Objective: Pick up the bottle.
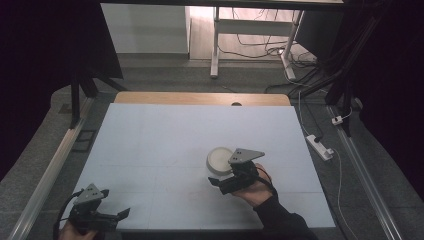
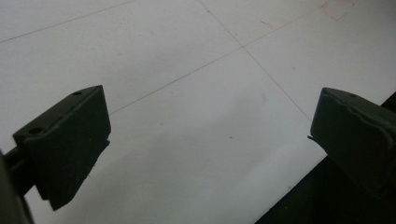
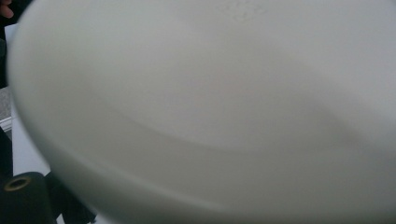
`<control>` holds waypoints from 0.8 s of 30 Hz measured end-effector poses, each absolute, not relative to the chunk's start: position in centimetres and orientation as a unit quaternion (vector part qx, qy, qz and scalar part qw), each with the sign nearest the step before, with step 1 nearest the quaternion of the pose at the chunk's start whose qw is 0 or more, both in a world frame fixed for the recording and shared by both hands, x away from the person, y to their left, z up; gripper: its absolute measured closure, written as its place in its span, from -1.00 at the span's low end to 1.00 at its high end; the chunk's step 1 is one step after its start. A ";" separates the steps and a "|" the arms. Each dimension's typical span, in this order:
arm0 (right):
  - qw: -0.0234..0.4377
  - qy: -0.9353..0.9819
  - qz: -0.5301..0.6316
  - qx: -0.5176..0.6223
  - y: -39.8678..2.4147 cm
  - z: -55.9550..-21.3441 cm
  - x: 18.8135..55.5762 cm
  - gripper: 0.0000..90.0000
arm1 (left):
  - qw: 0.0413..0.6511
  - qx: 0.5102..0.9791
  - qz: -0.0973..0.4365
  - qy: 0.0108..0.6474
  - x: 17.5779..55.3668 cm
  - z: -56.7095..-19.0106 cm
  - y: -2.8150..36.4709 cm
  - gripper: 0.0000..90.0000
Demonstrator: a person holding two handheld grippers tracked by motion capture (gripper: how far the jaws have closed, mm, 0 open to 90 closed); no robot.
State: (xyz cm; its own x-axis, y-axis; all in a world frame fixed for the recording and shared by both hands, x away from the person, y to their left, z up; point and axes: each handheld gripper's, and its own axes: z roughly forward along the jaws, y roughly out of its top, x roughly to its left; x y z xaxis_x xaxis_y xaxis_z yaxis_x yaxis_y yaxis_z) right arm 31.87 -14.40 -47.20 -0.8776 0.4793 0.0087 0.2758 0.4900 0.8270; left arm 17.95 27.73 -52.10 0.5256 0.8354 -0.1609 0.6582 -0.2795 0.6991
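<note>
One white bowl [image 1: 220,158] sits right of the table's [image 1: 150,150] centre, touching the front of the right gripper [image 1: 226,181], whose jaw state cannot be told, while the left gripper [image 1: 117,215], jaws apart, hangs well away near the table's near-left corner

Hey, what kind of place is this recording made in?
Probably a lab or recording workspace, not a home: a pale blue-white table bearing one white round bowl, a white power strip with loose cables on grey carpet, and dark stand legs beside it.
</note>
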 end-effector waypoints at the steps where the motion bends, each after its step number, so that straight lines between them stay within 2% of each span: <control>1: 0.110 0.857 0.454 0.219 -14.1 -47.2 31.9 -0.85 | 0.371 0.791 0.119 0.472 18.0 -52.1 27.7 -1.00; 24: 0.106 0.875 0.438 0.178 -9.8 -47.6 32.3 -0.85 | 0.369 0.793 0.122 0.470 17.9 -52.1 27.7 -1.00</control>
